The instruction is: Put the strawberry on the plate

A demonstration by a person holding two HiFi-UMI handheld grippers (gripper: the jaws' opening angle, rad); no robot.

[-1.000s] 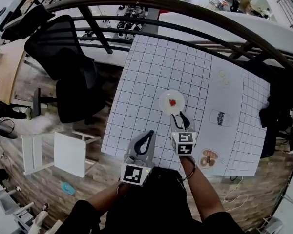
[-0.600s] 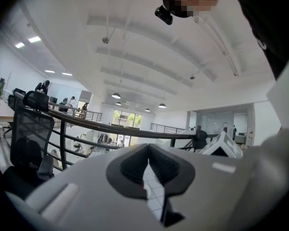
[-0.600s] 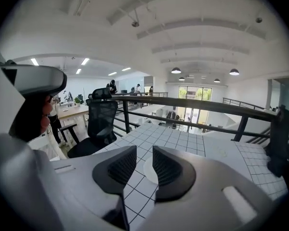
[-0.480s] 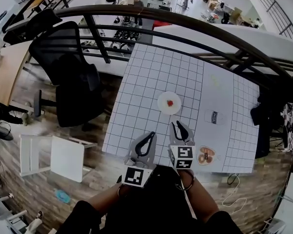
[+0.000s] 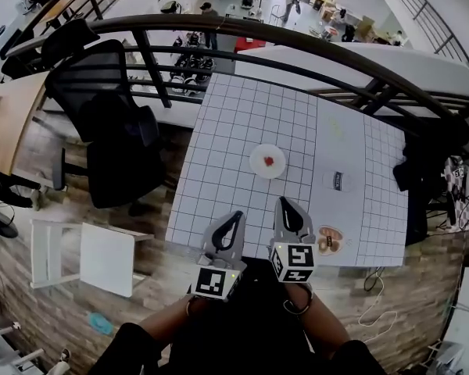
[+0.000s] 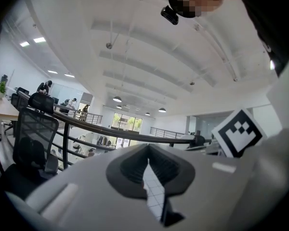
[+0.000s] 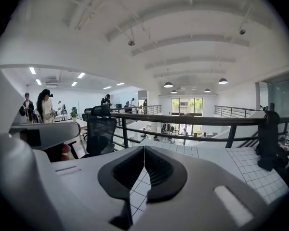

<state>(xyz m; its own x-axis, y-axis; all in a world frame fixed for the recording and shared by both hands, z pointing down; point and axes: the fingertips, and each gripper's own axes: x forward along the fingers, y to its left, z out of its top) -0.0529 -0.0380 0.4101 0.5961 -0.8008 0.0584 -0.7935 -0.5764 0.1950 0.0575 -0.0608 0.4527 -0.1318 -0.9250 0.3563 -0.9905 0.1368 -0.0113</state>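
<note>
Left gripper [image 5: 236, 217]: jaws were fully together with nothing between them. Its own view showed only a sliver of gridded tabletop through the gap.

Right gripper [image 5: 285, 204]: jaws had just been closing and were now shut pad to pad. They were empty too, nothing pinched.

Both sat side by side at the near edge of the tabletop [image 5: 234, 123], close to the person's body and pointing out across it.

The plate [image 5: 255, 162] was well ahead of both sets of jaws, roughly on the line between them and clear of either. The strawberry [image 5: 269, 161] was on the plate, about mid-dish. It was only a small red spot in the head view and neither gripper view caught it, so I took it as resting flat but couldn't confirm how it was seated.

Just off to the right of the right jaws was a round item [image 5: 328, 241] with something brownish on it, not involved. Farther ahead on that side was a small dark-labelled object [image 5: 338, 180], also untouched. Beyond the tabletop's far edge was the railing [image 5: 297, 45].

Step in hand, my read: placement was done and the release finished, so this was the idle end state.

Next move: probably none needed. If anything, keep both jaws shut and away from the plate so nothing nudges the berry off.
</note>
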